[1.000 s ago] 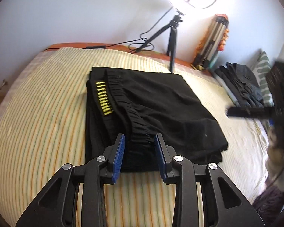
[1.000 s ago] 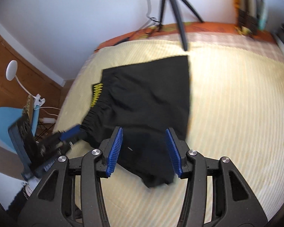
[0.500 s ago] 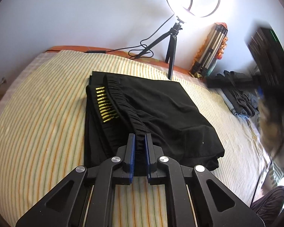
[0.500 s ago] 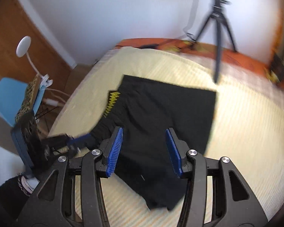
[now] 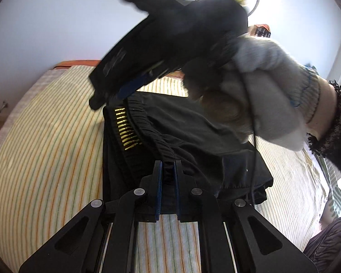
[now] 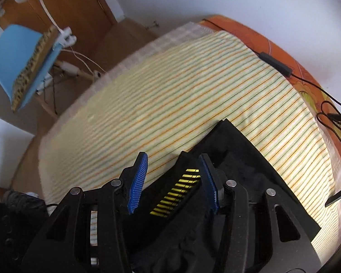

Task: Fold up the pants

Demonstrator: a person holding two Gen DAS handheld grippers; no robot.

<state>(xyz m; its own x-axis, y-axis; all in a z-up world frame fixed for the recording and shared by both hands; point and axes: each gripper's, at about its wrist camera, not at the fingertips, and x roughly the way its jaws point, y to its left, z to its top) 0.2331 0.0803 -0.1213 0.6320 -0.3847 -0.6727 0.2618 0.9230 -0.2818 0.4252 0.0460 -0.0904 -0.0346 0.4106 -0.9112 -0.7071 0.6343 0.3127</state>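
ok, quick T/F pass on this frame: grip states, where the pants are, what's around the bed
1. The left gripper is shut on the waistband of the pants. True.
2. The right gripper is clamped on the pants. False: its jaws stand apart above the yellow bar print, nothing pinched.
3. The pants lie on a striped sheet. True.
4. The pants are blue denim. False: they are black with an elastic waistband.
5. A blue chair stands beside the bed. True.
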